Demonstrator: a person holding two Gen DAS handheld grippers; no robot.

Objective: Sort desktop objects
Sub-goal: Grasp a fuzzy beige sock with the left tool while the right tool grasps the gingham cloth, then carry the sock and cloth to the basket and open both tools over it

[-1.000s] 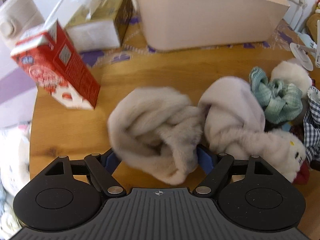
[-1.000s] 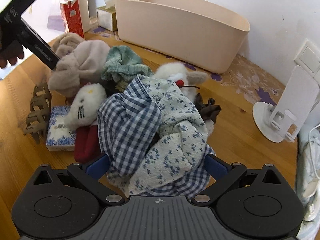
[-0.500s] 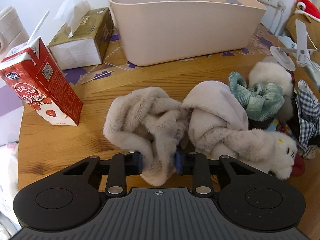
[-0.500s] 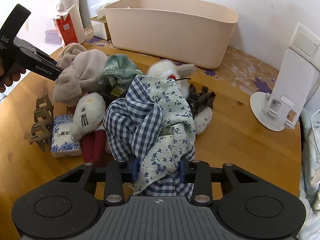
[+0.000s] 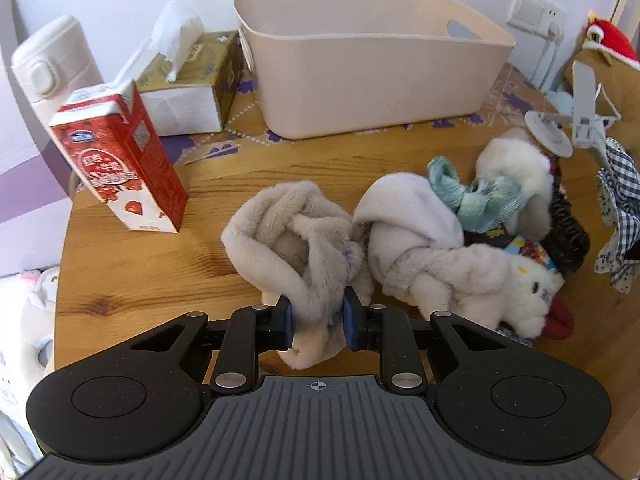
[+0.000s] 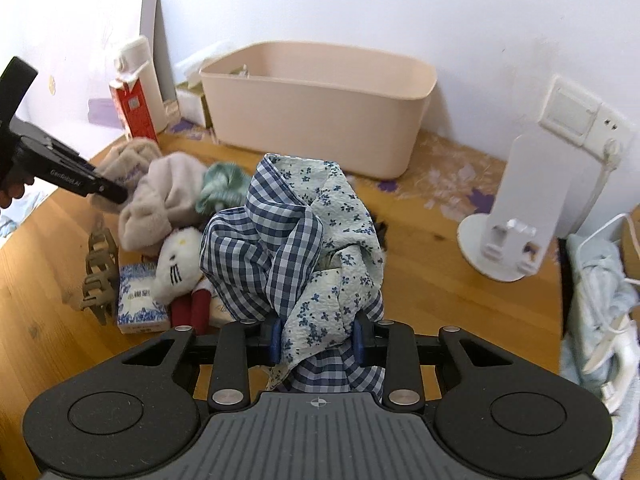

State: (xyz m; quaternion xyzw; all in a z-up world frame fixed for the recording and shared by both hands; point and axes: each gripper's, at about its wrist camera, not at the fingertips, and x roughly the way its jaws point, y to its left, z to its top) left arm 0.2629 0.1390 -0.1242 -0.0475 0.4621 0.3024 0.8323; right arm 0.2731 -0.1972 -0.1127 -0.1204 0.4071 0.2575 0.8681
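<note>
My left gripper (image 5: pixel 318 322) is shut on a fluffy beige scrunchie (image 5: pixel 292 240) that droops over the wooden table (image 5: pixel 132 272). My right gripper (image 6: pixel 316 340) is shut on a blue checked and floral scrunchie (image 6: pixel 296 248), held up above the pile. The left gripper also shows in the right wrist view (image 6: pixel 116 194), at the beige scrunchie (image 6: pixel 132 160). A beige storage bin (image 5: pixel 372 64) stands at the back, also in the right wrist view (image 6: pixel 320 108). The checked scrunchie shows at the right edge of the left wrist view (image 5: pixel 618 208).
A pile lies between the grippers: a pale plush piece (image 5: pixel 408 224), a green scrunchie (image 5: pixel 472 196), a white cat plush (image 6: pixel 176 268), a tissue pack (image 6: pixel 140 304), a brown hair claw (image 6: pixel 98 276). A red milk carton (image 5: pixel 120 160), tissue box (image 5: pixel 188 84), white bottle (image 5: pixel 44 68) and white phone stand (image 6: pixel 520 216) stand around.
Both grippers closed from open onto their scrunchies. The right gripper has since lifted the checked scrunchie upward; the left pulled back a little with the beige one.
</note>
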